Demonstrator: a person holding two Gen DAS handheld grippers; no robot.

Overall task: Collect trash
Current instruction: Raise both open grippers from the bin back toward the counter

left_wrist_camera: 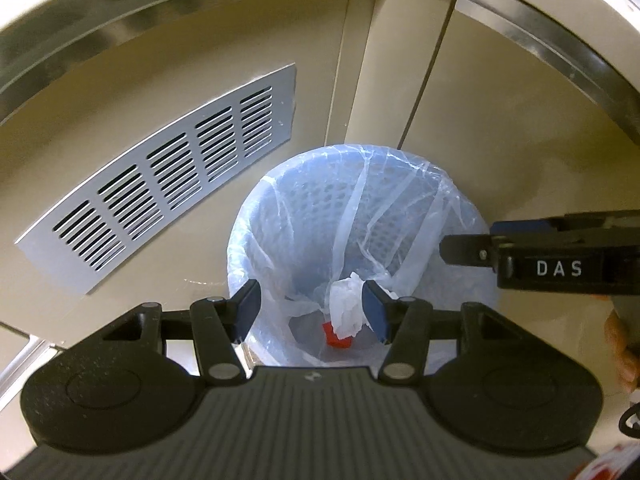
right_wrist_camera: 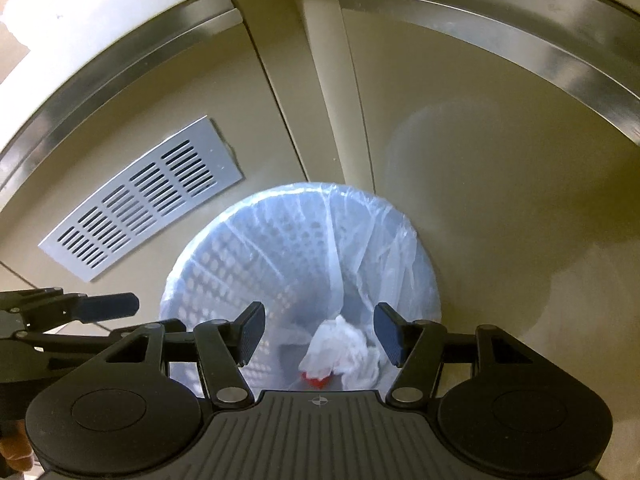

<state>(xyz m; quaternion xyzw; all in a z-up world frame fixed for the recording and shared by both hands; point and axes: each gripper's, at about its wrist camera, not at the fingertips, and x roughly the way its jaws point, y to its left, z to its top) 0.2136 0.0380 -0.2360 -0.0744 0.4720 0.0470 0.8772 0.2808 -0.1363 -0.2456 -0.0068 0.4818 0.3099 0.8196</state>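
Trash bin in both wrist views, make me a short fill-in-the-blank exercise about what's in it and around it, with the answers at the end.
1. The blue mesh bin is lined with a clear plastic ____.
2. At the bottom of the bin, a crumpled white tissue lies partly over a small ____ object.
3. On the cabinet panel to the left of the bin sits a slotted grey ____.
4. The right gripper hovers over the bin with its fingers ____ and nothing between them.

Answers: bag; red; vent; open
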